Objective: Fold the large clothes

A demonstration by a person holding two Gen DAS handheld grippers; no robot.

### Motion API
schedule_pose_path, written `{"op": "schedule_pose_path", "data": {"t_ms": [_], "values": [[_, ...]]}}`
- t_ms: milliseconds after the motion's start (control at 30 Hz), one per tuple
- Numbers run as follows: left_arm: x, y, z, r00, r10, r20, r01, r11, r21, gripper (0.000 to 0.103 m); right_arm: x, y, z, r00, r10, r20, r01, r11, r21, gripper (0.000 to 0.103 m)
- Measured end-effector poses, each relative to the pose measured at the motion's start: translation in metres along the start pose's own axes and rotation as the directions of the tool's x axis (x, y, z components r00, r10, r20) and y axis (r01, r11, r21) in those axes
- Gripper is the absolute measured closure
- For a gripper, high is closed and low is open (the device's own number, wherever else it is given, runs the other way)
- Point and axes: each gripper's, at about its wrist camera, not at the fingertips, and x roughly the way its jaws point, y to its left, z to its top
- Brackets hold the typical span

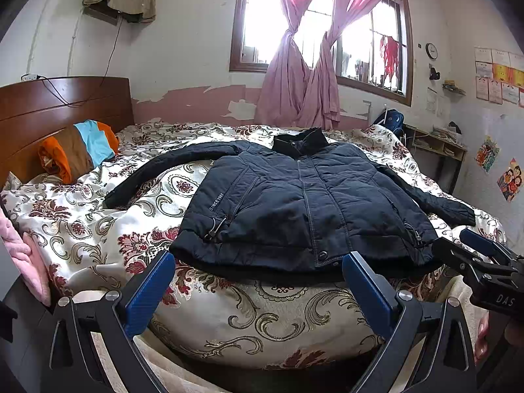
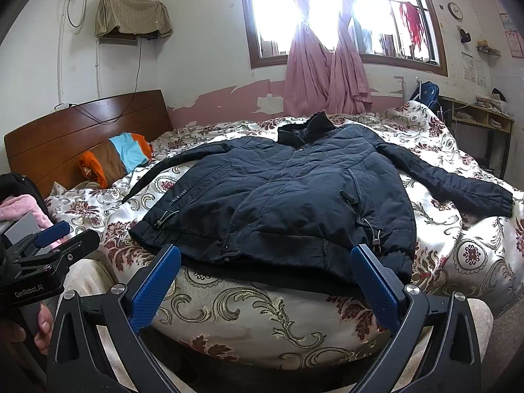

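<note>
A dark navy padded jacket (image 1: 304, 203) lies flat and front-up on the bed, zipped, collar toward the window, both sleeves spread out to the sides. It also shows in the right wrist view (image 2: 288, 196). My left gripper (image 1: 258, 262) is open and empty, its blue fingers just short of the jacket's hem. My right gripper (image 2: 265, 255) is open and empty, also just short of the hem. The right gripper shows at the right edge of the left wrist view (image 1: 471, 245); the left gripper shows at the left edge of the right wrist view (image 2: 65, 232).
The bed has a floral quilt (image 1: 98, 229) and a wooden headboard (image 1: 59, 108) at the left. A striped orange, brown and blue pillow (image 1: 78, 150) lies by the headboard. A pink cloth (image 1: 23, 255) sits at the bed's left edge. A desk (image 1: 439, 150) stands at the far right.
</note>
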Motion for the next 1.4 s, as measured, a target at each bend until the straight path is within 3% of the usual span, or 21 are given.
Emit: {"op": "schedule_pose_path", "data": {"t_ms": [767, 1000, 1200, 1400], "values": [[0.005, -0.001, 0.0, 1.0, 0.004, -0.024, -0.004, 1.0, -0.003, 0.0, 0.004, 0.008, -0.009, 1.0, -0.006, -0.029, 0.006, 1.0, 0.0, 0.001], [0.029, 0.003, 0.003, 0.994, 0.001, -0.108, -0.003, 1.0, -0.016, 0.0, 0.019, 0.002, -0.006, 0.995, -0.037, -0.088, 0.037, 0.999, -0.003, 0.001], [0.059, 0.003, 0.013, 0.985, -0.006, -0.171, 0.003, 1.0, -0.015, 0.0, 0.037, -0.006, 0.001, 0.982, -0.114, -0.15, 0.11, 0.993, -0.032, 0.001], [0.094, -0.01, 0.029, 0.973, -0.051, -0.223, 0.054, 0.998, 0.009, 0.0, 0.056, -0.029, 0.006, 0.966, -0.184, -0.182, 0.184, 0.983, -0.02, 0.001]]}}
